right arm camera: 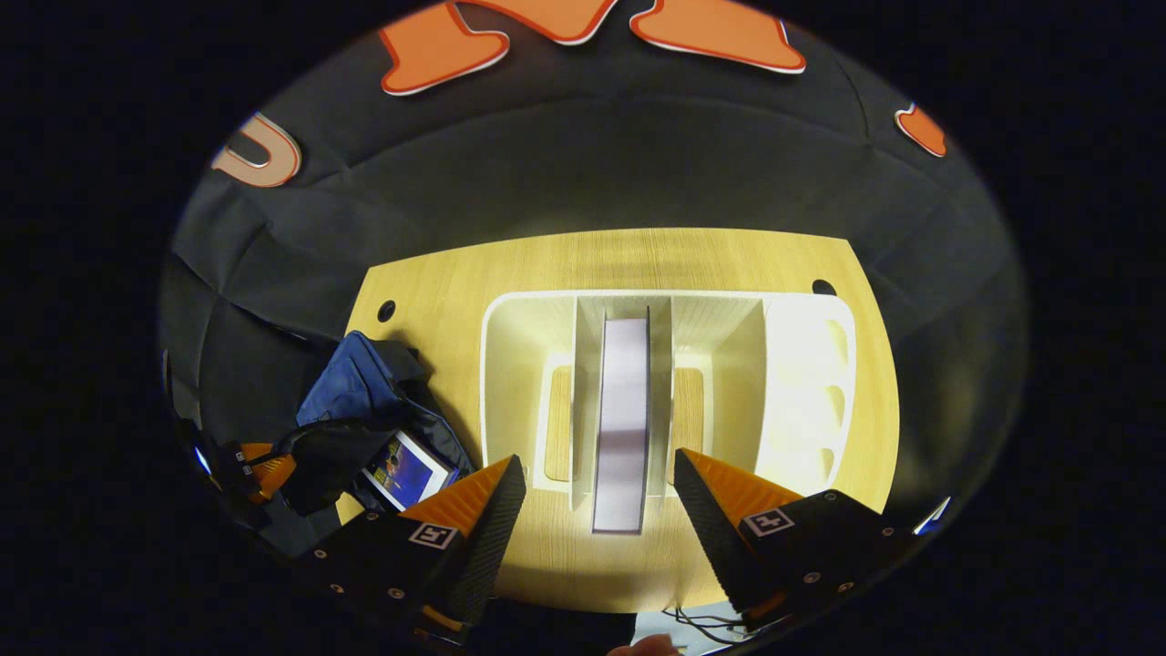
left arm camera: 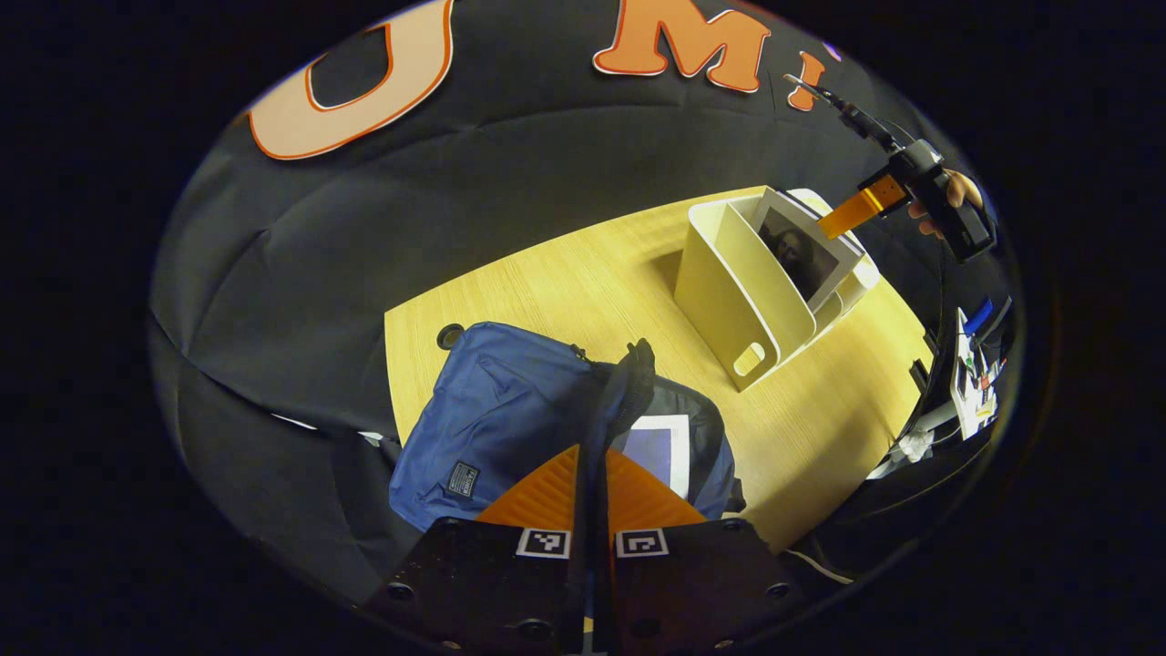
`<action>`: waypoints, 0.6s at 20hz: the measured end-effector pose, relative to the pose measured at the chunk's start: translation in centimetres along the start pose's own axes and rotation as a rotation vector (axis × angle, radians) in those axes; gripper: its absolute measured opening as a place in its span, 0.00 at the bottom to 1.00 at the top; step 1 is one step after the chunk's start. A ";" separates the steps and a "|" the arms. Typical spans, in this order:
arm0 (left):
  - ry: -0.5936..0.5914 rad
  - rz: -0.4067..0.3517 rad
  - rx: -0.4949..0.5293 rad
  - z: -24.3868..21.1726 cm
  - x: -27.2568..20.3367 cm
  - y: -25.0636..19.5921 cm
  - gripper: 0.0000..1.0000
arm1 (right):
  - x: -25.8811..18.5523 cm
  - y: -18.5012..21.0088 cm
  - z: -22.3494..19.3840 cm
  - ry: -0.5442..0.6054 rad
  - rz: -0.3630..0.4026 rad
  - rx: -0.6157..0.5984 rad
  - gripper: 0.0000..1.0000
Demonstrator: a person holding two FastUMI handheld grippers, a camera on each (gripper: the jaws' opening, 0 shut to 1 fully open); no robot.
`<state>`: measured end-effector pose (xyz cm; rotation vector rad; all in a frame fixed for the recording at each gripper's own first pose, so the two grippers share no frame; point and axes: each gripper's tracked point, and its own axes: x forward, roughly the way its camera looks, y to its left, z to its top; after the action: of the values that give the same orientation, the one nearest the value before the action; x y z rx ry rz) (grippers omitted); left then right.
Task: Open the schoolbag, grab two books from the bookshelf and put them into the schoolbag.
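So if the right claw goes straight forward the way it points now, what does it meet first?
Most likely the upright book in the white bookshelf: its edge lies between the open fingers of the right claw. Depth is unclear, so the remaining gap is hard to judge.

Light yellow wood-grain tabletop (right arm camera: 638, 260) with rounded corners and two dark round cable holes near its back edge. Creased black cloth wall (right arm camera: 592, 164) hangs right behind it. Overhead light is bright and warm, throwing shadows onto the wood.
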<state>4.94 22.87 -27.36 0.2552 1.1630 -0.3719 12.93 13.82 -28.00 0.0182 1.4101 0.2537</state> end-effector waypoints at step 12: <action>0.026 -0.018 -0.065 -1.0 1.2 -0.2 0.04 | 4.5 -1.3 0.2 0.122 -0.069 0.011 0.45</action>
<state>4.43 22.91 -28.82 0.1937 1.2015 -0.3467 13.98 13.41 -32.54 -0.0372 1.5308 0.1918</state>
